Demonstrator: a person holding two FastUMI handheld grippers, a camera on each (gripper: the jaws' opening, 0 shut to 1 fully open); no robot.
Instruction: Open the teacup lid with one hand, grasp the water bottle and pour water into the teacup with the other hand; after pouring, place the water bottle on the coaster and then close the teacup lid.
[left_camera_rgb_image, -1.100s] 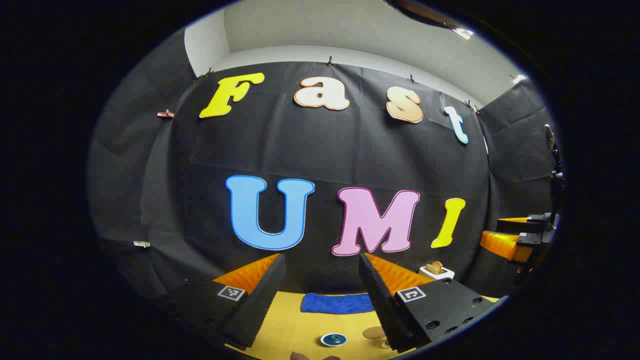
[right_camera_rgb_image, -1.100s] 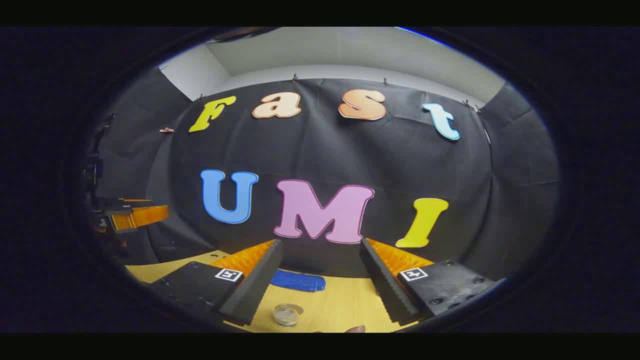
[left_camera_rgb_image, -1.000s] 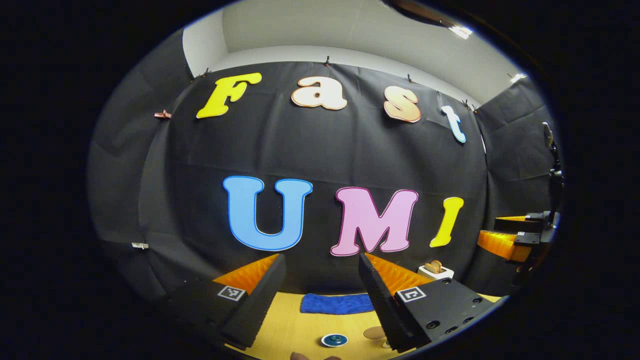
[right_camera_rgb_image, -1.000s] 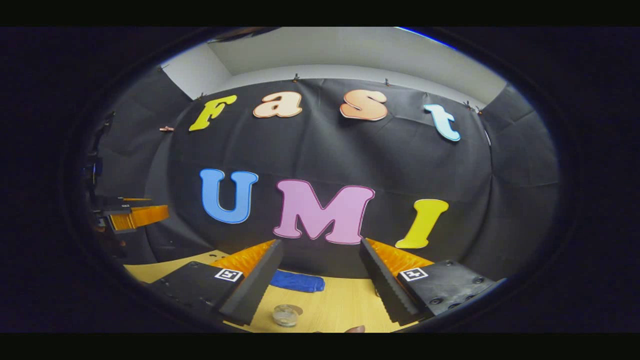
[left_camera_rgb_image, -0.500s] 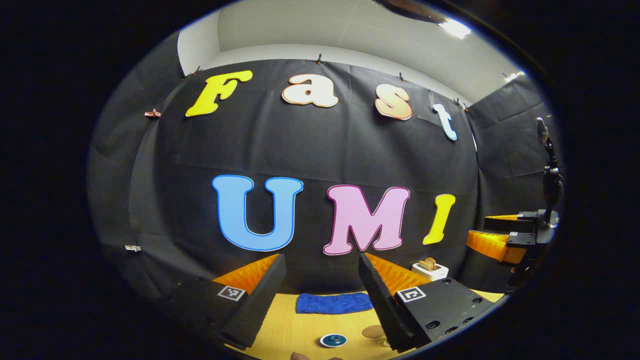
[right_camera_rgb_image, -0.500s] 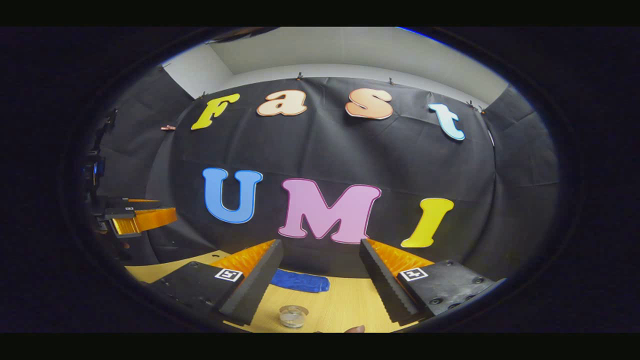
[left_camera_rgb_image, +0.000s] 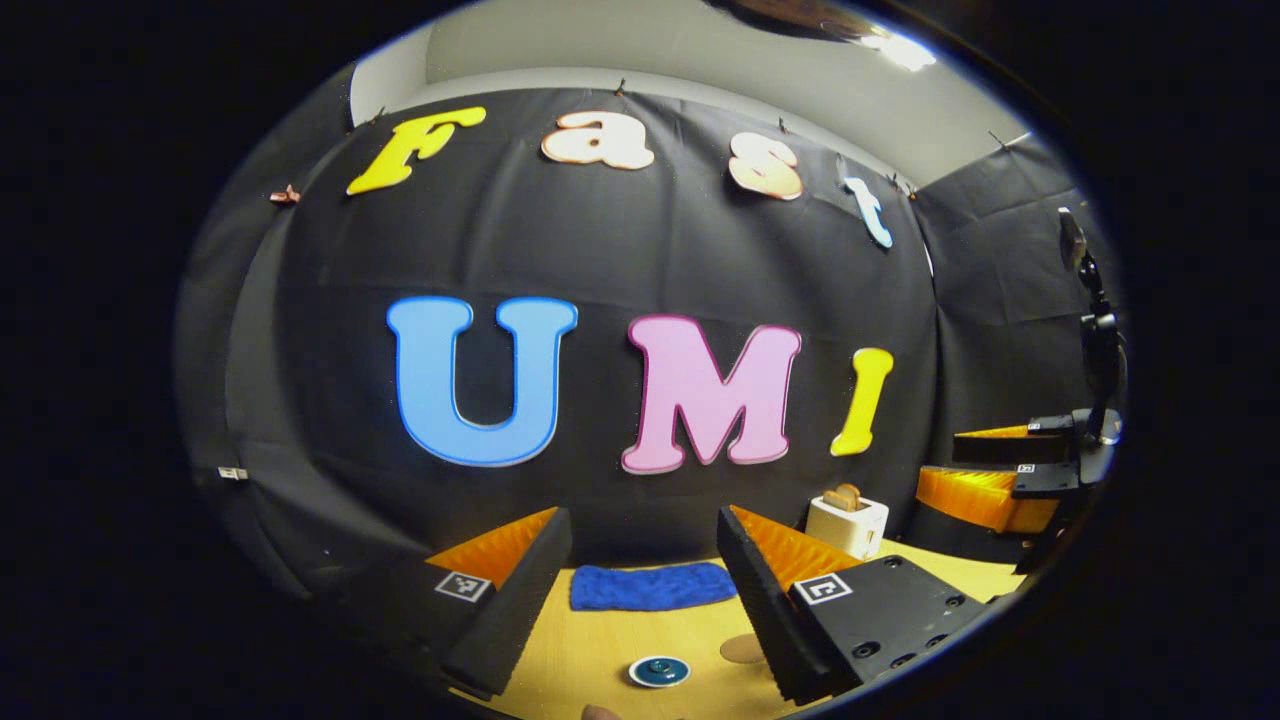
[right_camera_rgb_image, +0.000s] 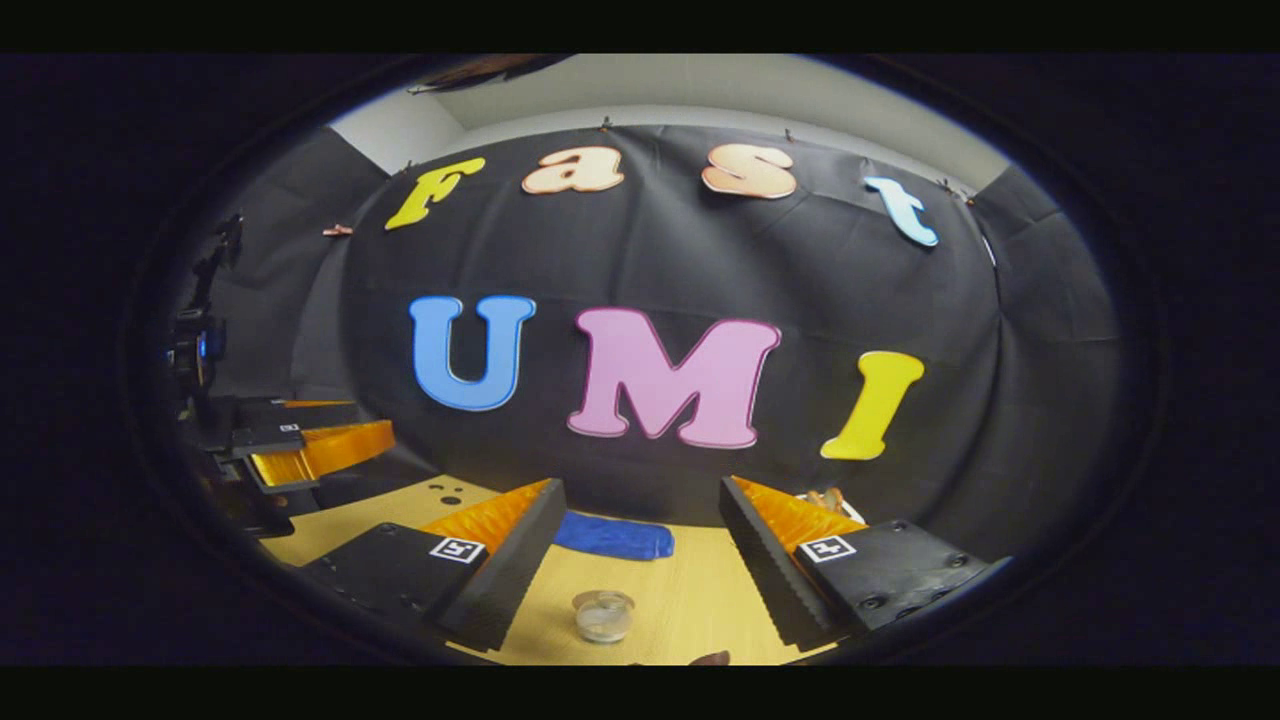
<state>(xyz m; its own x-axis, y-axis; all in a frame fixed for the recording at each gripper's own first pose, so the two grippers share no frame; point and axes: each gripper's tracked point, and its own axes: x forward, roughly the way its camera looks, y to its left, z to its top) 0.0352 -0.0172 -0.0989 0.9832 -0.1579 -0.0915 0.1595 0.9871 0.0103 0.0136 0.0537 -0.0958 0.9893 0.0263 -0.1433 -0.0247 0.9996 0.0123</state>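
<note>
I held both grippers wide apart and empty above the table (left_camera_rgb_image: 600, 650): the left gripper (left_camera_rgb_image: 640, 560) over the blue teacup lid (left_camera_rgb_image: 659, 671), the right gripper (right_camera_rgb_image: 640, 550) over a clear bottle (right_camera_rgb_image: 603, 614). The lid probably needed pinching by its small knob, likely slippery.

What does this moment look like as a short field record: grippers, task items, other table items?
left gripper: open, holding nothing, above the table
right gripper: open, holding nothing, above the table
teacup lid: blue, round, knobbed, low between the left gripper's fingers
coaster: brown disc right of the lid
clear round cap: probably the water bottle's top, below the right gripper
blue cloth: at the table's back
toaster: white, far right
table: light wood
</note>
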